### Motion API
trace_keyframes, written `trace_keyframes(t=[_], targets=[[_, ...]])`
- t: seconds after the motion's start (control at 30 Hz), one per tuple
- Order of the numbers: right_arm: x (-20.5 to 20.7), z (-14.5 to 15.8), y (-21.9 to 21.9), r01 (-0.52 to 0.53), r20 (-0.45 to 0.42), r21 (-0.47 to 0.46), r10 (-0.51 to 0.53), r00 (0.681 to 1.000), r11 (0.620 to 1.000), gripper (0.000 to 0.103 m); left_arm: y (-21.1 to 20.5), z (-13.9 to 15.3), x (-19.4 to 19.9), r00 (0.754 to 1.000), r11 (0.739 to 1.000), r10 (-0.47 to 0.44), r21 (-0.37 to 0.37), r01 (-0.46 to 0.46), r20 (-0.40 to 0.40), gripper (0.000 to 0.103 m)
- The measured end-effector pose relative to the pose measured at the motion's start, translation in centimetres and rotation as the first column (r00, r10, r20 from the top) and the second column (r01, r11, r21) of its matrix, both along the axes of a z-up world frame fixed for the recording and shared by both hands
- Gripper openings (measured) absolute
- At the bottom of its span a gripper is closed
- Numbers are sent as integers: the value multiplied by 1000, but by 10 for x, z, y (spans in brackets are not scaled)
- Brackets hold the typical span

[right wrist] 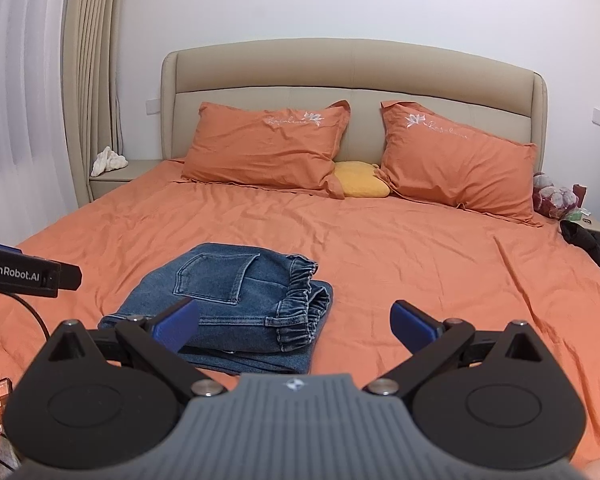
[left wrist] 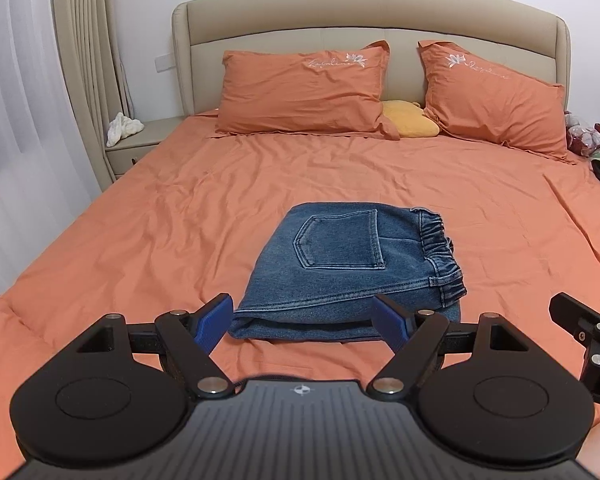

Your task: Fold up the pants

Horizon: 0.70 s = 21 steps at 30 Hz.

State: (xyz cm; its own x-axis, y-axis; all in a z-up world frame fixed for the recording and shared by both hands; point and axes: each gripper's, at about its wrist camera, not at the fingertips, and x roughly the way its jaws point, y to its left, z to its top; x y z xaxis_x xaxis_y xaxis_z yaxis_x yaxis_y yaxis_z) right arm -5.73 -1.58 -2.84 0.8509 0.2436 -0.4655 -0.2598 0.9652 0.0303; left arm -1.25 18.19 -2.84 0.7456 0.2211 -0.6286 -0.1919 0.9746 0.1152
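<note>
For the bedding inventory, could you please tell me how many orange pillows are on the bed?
2: the left pillow and the right pillow lean on the headboard, a yellow cushion between them. None seems hidden.

Both views are evenly and softly lit, with daylight glowing through the sheer curtain (left wrist: pixel 16 128) at the left edge. Shadows are faint; a soft one sits under the folded pants (left wrist: pixel 340 276). No harsh glare. Fisheye bending curves the headboard (right wrist: pixel 352 64) and darkens the corners. Focus is sharp mid-bed, slightly soft at the rims.
</note>
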Motion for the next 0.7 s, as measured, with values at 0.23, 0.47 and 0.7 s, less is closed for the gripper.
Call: trace_keyframes(t=[0.23,0.47,0.7], targets=[[-2,0,-2,8,4,-1,-8,1000,1000,98,1,1,-1,1000,1000,-1,-2,1,2,92],[-3,2,-2,11,8,-6,-11,1000,1000,98,1,4,-1,1000,1000,-2,-3,3,6,92],[-3,3,-1,13,9,-10,-13,1000,1000,98,-3,7,-3,1000,1000,-3,3,3,9,91]])
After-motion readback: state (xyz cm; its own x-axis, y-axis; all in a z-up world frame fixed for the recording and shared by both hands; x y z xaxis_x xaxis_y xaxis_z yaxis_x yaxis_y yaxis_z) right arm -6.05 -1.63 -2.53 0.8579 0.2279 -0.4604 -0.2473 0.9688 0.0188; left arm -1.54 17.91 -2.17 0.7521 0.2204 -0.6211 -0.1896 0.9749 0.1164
